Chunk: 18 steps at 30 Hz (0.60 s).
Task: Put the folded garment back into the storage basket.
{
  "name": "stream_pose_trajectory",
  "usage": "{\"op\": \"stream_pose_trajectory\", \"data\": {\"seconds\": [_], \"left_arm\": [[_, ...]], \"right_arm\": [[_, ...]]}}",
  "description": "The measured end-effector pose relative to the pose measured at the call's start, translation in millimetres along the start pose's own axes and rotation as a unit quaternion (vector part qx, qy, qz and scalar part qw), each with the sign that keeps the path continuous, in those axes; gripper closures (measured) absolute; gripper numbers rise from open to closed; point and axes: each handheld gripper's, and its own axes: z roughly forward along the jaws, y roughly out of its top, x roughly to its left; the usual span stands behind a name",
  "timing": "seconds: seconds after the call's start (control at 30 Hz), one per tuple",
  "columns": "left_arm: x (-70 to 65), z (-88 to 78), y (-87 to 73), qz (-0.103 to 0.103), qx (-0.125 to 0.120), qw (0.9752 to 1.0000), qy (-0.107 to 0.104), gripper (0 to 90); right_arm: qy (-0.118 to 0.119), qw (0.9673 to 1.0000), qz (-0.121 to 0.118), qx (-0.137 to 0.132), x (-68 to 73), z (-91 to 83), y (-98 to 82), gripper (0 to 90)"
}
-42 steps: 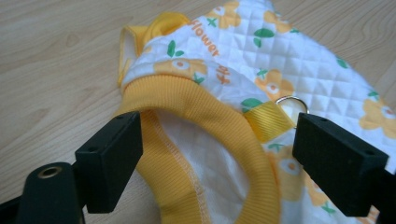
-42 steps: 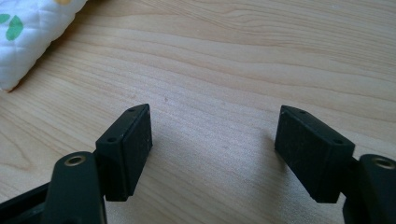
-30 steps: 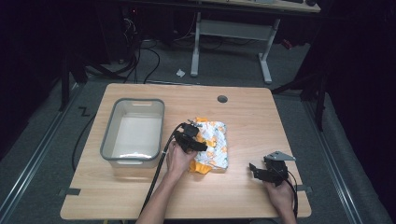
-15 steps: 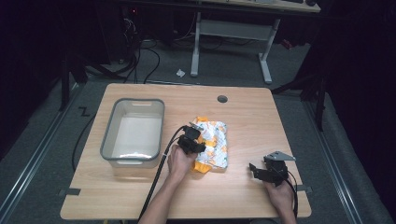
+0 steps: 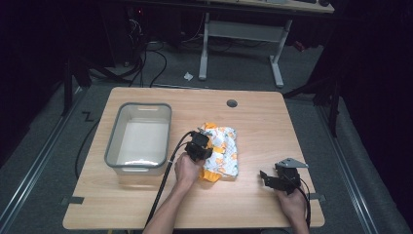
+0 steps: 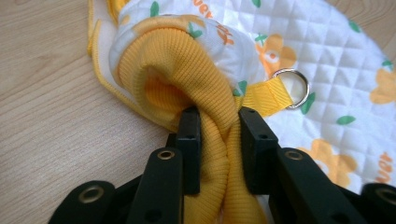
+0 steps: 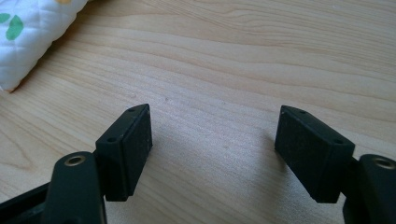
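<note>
At the left of the wooden table (image 5: 253,117) stands a grey plastic tub (image 5: 139,139), its long side running from near to far, nothing visible inside. Just right of it the left gripper (image 5: 200,146) sits on the near-left edge of a small quilted garment (image 5: 221,153) – white with orange flowers and green leaves, trimmed in yellow ribbing. Its jaws have just been closing, and in the left gripper view the left gripper (image 6: 218,126) is clamped on a fold of the yellow ribbed cuff (image 6: 187,70), the cloth squeezed between the two black pads. A metal ring (image 6: 292,87) on a yellow strap lies on the quilting just right of the cuff. The garment lies flat near the middle of the table (slightly toward the near side). Well apart at the near right, the right gripper (image 5: 272,179) rests by the table's near edge – its jaws stand wide apart over bare wood, nothing between them, as the right gripper view shows (image 7: 212,149). A corner of the garment (image 7: 32,32) reaches the far left there.
</note>
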Motion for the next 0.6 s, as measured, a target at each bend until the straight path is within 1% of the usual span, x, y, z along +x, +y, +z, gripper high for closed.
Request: {"op": "stream_pose_trajectory", "data": {"seconds": [0.07, 0.1, 0.13, 0.2, 0.23, 0.33, 0.4, 0.43, 0.47, 0.5, 0.53, 0.57, 0.6], "left_arm": [[-0.3, -4.0, 0.7, -0.007, -0.001, 0.9999, -0.009, 73.2], [-0.9, -8.2, 1.5, -0.003, -0.006, 0.9999, -0.014, 73.8], [-0.9, -8.2, 1.5, -0.003, -0.006, 0.9999, -0.014, 74.0], [-3.0, -15.6, 2.5, -0.002, -0.018, 0.9996, -0.021, 74.3], [-3.0, -15.6, 2.5, -0.002, -0.018, 0.9996, -0.021, 74.3], [-4.3, -23.5, 3.5, 0.005, -0.028, 0.9992, -0.027, 74.4], [-4.5, -27.9, 3.6, 0.007, -0.032, 0.9989, -0.034, 74.5], [-5.9, -31.6, 3.4, 0.011, -0.036, 0.9986, -0.037, 74.5], [-5.9, -31.6, 3.4, 0.011, -0.036, 0.9986, -0.037, 74.5], [-7.3, -33.9, 3.1, 0.014, -0.041, 0.9984, -0.037, 74.6], [-8.5, -37.3, 2.8, 0.015, -0.047, 0.9978, -0.044, 74.6], [-8.5, -37.3, 2.8, 0.015, -0.047, 0.9978, -0.044, 74.7], [-9.6, -41.4, 2.9, 0.016, -0.054, 0.9971, -0.050, 74.7]], "right_arm": [[0.000, 1.0000, 0.000, 0.000, 0.0, 0.0, 0.0, 27.6], [0.000, 1.0000, 0.000, 0.000, 0.0, 0.0, 0.0, 27.6], [0.000, 1.0000, 0.000, 0.000, 0.0, 0.0, 0.0, 27.6], [0.000, 1.0000, 0.000, 0.000, 0.1, 0.0, 0.0, 27.6], [0.000, 1.0000, 0.000, 0.000, 0.1, 0.0, 0.0, 27.6], [0.000, 1.0000, 0.000, 0.000, 0.1, 0.0, 0.0, 27.6], [0.000, 1.0000, 0.001, 0.000, 0.1, 0.0, 0.0, 27.5], [0.000, 1.0000, 0.001, 0.000, 0.1, 0.0, 0.0, 27.6], [0.000, 1.0000, 0.001, 0.000, 0.1, 0.0, 0.0, 27.6], [0.000, 1.0000, 0.001, 0.000, 0.1, 0.0, 0.0, 27.6], [0.000, 1.0000, 0.001, 0.000, 0.0, 0.0, 0.0, 27.5], [0.000, 1.0000, 0.001, 0.000, 0.0, 0.0, 0.0, 27.5], [0.000, 1.0000, 0.000, 0.000, 0.0, 0.0, 0.0, 27.5]]}}
